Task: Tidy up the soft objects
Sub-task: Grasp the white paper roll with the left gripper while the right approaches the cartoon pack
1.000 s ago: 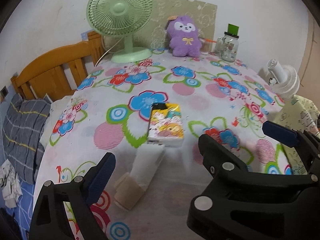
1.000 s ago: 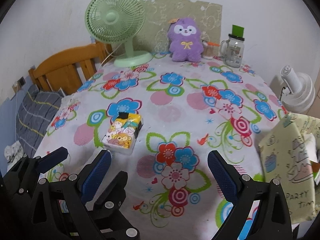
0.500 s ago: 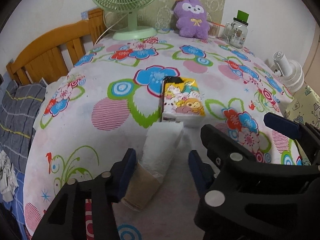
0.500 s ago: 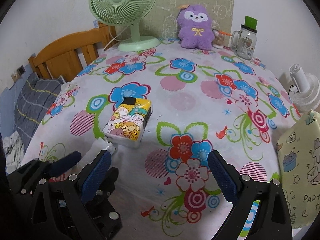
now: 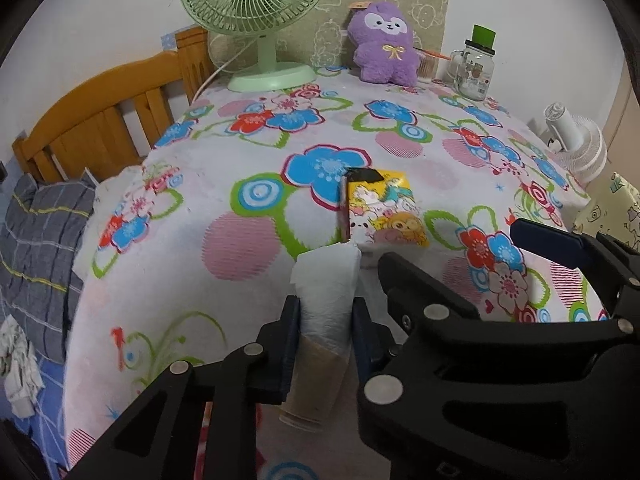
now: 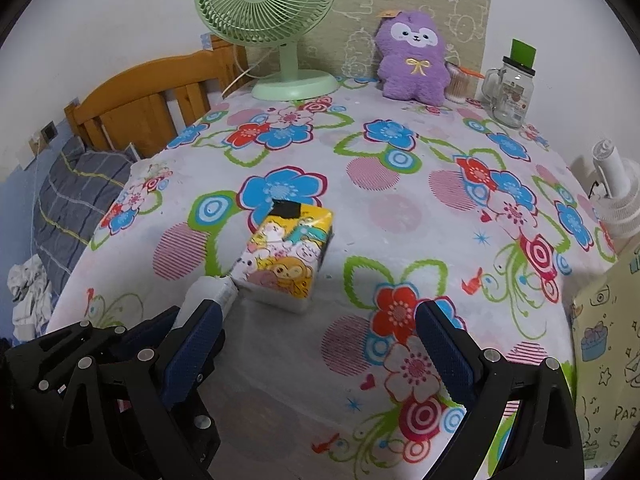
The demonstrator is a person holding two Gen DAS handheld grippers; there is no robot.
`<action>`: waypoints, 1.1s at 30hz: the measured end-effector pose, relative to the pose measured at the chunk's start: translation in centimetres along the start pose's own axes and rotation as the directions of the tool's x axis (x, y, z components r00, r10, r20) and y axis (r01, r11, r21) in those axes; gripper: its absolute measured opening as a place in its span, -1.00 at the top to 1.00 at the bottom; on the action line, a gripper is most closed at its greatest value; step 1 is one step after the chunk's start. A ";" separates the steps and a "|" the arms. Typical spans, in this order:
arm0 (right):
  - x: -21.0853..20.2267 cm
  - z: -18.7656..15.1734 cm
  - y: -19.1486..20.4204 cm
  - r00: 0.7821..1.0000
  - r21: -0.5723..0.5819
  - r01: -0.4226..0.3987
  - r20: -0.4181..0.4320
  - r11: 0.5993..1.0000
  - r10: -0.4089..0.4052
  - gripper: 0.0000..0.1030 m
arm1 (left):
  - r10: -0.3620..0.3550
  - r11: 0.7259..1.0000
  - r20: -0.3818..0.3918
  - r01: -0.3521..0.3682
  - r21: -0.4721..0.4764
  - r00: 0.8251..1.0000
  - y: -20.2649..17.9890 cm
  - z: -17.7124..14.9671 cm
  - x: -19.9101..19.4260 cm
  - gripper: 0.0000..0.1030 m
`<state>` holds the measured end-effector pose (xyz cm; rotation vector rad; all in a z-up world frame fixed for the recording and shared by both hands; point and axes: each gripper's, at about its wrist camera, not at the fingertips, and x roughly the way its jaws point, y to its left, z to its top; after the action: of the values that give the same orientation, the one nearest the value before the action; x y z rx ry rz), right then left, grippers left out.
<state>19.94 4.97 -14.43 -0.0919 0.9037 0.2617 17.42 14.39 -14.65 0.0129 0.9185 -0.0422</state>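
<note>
A nearly used-up white paper roll [image 5: 326,296] on a brown cardboard tube lies on the flowered cloth, its far end against a yellow cartoon tissue pack [image 5: 382,210]. My left gripper [image 5: 325,334] is shut on the roll at its middle. The roll's tip [image 6: 208,294] and the pack [image 6: 286,254] also show in the right wrist view. My right gripper [image 6: 316,354] is open and empty, low over the cloth just right of the left one. A purple plush toy [image 6: 414,62] sits upright at the back against the wall.
A green desk fan [image 6: 276,20] stands at the back left. A glass jar mug with a green lid [image 6: 510,92] stands at the back right. A wooden bed frame [image 5: 108,120] and grey bedding [image 5: 36,248] lie left. A white fan [image 6: 616,196] stands right.
My left gripper moved forward and down over the paper roll and closed from wide open onto it. The right gripper moved slightly forward and stayed open.
</note>
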 end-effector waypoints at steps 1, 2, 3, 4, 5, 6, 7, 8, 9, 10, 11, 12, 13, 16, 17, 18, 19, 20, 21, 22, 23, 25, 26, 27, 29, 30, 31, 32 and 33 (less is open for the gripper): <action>0.1 0.2 0.1 1.000 0.002 -0.005 0.001 1.000 0.005 -0.92 | 0.006 1.000 0.002 -0.006 0.007 1.000 0.1 0.2 0.0 0.53; 0.2 0.4 0.3 1.000 0.004 -0.009 0.003 1.000 0.009 -0.92 | 0.008 1.000 0.002 -0.008 0.012 1.000 0.3 0.4 0.0 0.53; 0.3 0.5 0.4 1.000 0.005 -0.012 0.003 1.000 0.012 -0.92 | 0.010 1.000 0.001 -0.010 0.014 1.000 0.5 0.6 0.1 0.53; 0.5 0.8 0.6 1.000 0.004 -0.015 0.002 1.000 0.015 -0.92 | 0.011 1.000 -0.002 -0.011 0.017 1.000 0.7 0.8 0.2 0.53; 0.8 1.0 0.8 1.000 0.004 -0.018 0.002 1.000 0.018 -0.92 | 0.012 1.000 -0.002 -0.012 0.021 1.000 0.8 1.0 0.3 0.53; 1.0 1.1 0.9 1.000 0.004 -0.020 0.001 1.000 0.020 -0.92 | 0.014 1.000 -0.004 -0.014 0.027 1.000 1.0 1.2 0.6 0.53; 1.2 1.3 1.0 1.000 0.004 -0.021 -0.001 1.000 0.021 -0.92 | 0.017 0.999 -0.007 -0.017 0.030 1.000 1.2 1.3 0.8 0.53; 1.5 1.5 1.1 1.000 0.003 -0.021 -0.005 1.000 0.021 -0.92 | 0.022 0.999 -0.014 -0.022 0.030 1.000 1.5 1.5 1.1 0.53; 1.7 1.7 1.2 1.000 0.004 -0.024 -0.006 1.000 0.024 -0.92 | 0.024 0.999 -0.017 -0.024 0.031 1.000 1.6 1.6 1.2 0.53; 1.9 1.9 1.2 1.000 0.007 -0.028 -0.008 1.000 0.028 -0.92 | 0.025 0.999 -0.020 -0.024 0.035 0.999 1.8 1.8 1.4 0.53; 2.1 2.1 1.2 0.999 0.010 -0.031 -0.009 0.999 0.031 -0.92 | 0.024 0.999 -0.022 -0.023 0.040 0.999 1.9 2.0 1.6 0.53; 2.2 2.3 1.3 0.999 0.013 -0.033 -0.009 0.999 0.033 -0.92 | 0.024 0.999 -0.023 -0.023 0.046 0.999 2.0 2.2 1.7 0.53; 2.5 2.5 1.3 0.999 0.017 -0.033 -0.010 0.999 0.034 -0.92 | 0.027 0.998 -0.023 -0.025 0.051 0.999 2.0 2.4 1.8 0.53; 3.2 3.0 1.4 0.999 0.028 -0.037 -0.023 0.999 0.038 -0.92 | 0.038 0.997 -0.020 -0.037 0.063 0.999 2.3 3.0 2.1 0.53; 3.3 3.1 1.4 0.999 0.033 -0.038 -0.024 0.999 0.039 -0.92 | 0.037 0.997 -0.021 -0.036 0.064 0.999 2.3 3.2 2.2 0.53; 3.6 3.3 1.4 0.999 0.035 -0.037 -0.027 0.999 0.038 -0.92 | 0.036 0.997 -0.023 -0.034 0.064 0.999 2.4 3.4 2.4 0.53; 3.8 3.4 1.4 0.999 0.037 -0.034 -0.033 0.999 0.035 -0.92 | 0.033 0.997 -0.027 -0.032 0.065 0.999 2.5 3.5 2.6 0.53; 4.2 3.6 1.4 0.999 0.038 -0.031 -0.040 0.999 0.032 -0.92 | 0.031 0.997 -0.031 -0.029 0.065 0.999 2.5 3.6 2.9 0.53; 4.4 3.7 1.4 0.999 0.038 -0.029 -0.045 0.999 0.031 -0.92 | 0.028 0.998 -0.036 -0.026 0.063 0.999 2.6 3.8 3.2 0.53; 4.7 3.8 1.4 0.998 0.040 -0.028 -0.052 0.999 0.030 -0.91 | 0.025 0.998 -0.040 -0.023 0.063 0.999 2.6 3.9 3.3 0.52; 5.0 3.9 1.3 0.998 0.043 -0.030 -0.060 0.999 0.033 -0.87 | 0.023 0.998 -0.043 -0.020 0.063 0.999 2.6 4.0 3.5 0.52; 5.6 4.1 1.2 0.996 0.052 -0.033 -0.079 0.998 0.037 -0.82 | 0.016 0.998 -0.049 -0.013 0.066 0.999 2.5 4.2 3.9 0.53; 5.9 4.1 1.1 0.995 0.058 -0.033 -0.090 0.998 0.038 -0.79 | 0.015 0.998 -0.051 -0.011 0.069 0.999 2.4 4.2 4.0 0.53; 6.1 4.2 1.0 0.995 0.063 -0.033 -0.096 0.997 0.039 -0.77 | 0.015 0.997 -0.051 -0.012 0.073 0.999 2.3 4.3 4.2 0.52; 6.4 4.3 0.8 0.995 0.068 -0.033 -0.095 0.997 0.039 -0.73 | 0.022 0.997 -0.047 -0.018 0.078 0.999 2.1 4.5 4.3 0.53; 6.4 4.3 0.8 0.995 0.067 -0.031 -0.092 0.997 0.037 -0.71 | 0.021 0.997 -0.045 -0.018 0.077 0.999 2.1 4.6 4.4 0.53; 6.5 4.4 0.7 0.995 0.067 -0.029 -0.093 0.997 0.035 -0.64 | 0.019 0.997 -0.044 -0.016 0.077 0.999 2.0 4.7 4.5 0.52; 6.6 4.4 0.6 0.995 0.069 -0.032 -0.096 0.997 0.039 -0.59 | 0.021 0.997 -0.043 -0.017 0.079 0.999 1.9 4.8 4.5 0.53; 6.6 4.5 0.5 0.994 0.069 -0.034 -0.098 0.997 0.041 -0.56 | 0.022 0.997 -0.042 -0.019 0.081 0.999 1.8 4.8 4.5 0.53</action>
<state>27.12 7.49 -16.87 -0.0255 1.0127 0.2630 24.04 15.96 -15.34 0.0980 0.9592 -0.0601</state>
